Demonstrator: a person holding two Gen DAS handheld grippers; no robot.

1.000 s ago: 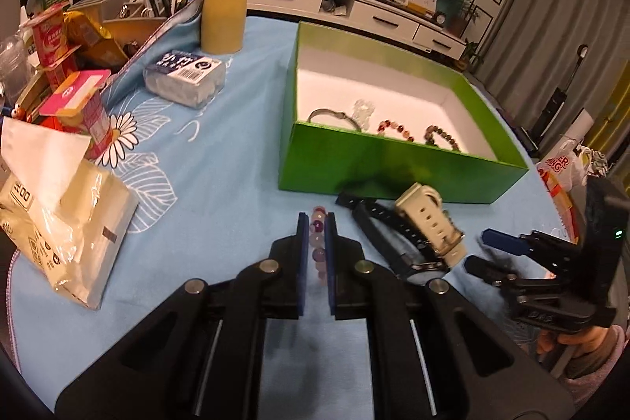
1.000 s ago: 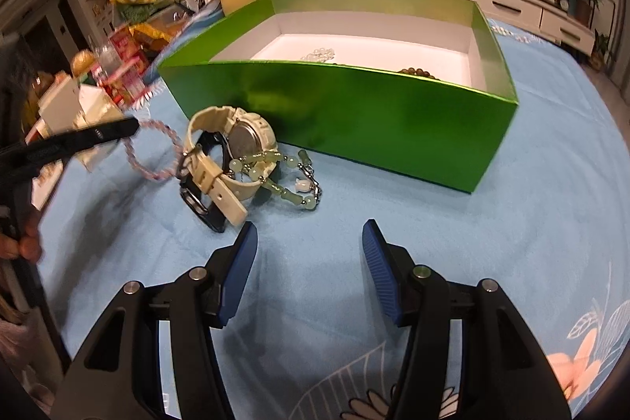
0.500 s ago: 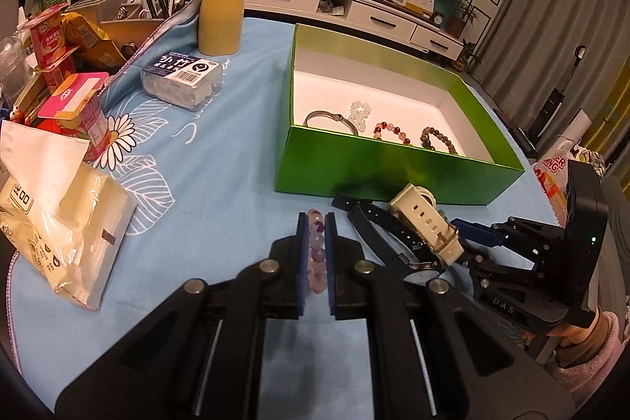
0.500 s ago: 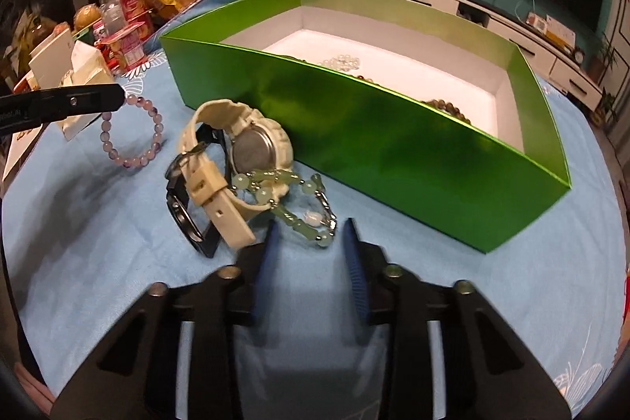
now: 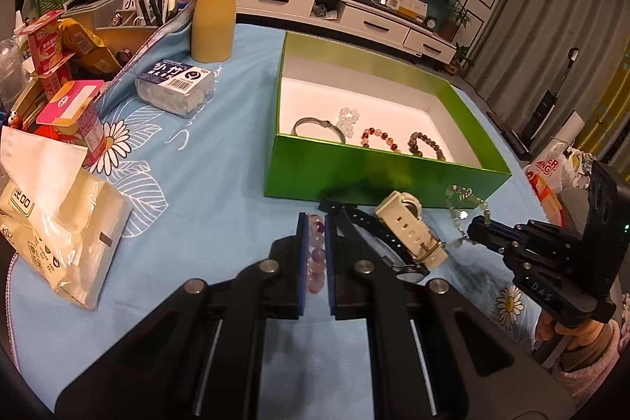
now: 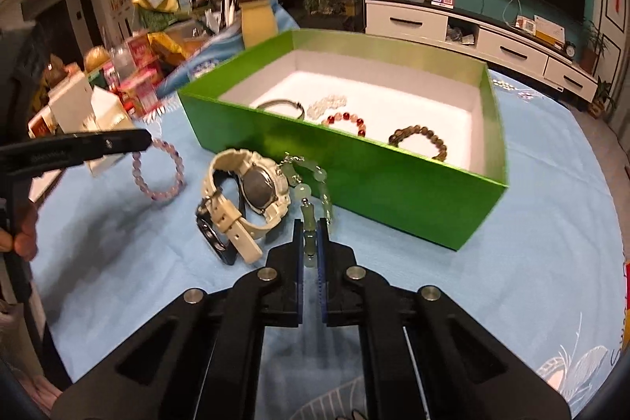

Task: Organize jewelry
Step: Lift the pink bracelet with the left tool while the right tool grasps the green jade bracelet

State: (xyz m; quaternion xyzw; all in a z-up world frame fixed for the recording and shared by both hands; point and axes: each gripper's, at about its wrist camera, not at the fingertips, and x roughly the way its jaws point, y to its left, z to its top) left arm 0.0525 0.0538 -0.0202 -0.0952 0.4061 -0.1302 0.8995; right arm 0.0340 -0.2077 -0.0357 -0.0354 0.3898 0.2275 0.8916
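Right tongs just closed on the jade bracelet, lower centre, lifting it off the desk. Left tongs grip the purple bracelet. Risk: dangling chain snags the watch beside the box.

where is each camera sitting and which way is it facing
Left wrist: on the left gripper, angled down at the table; it grips a purple bracelet; right gripper and a hand at right.
Right wrist: on the right gripper, shut on a green bracelet; left gripper at left.
Shared: green box, cream watch.
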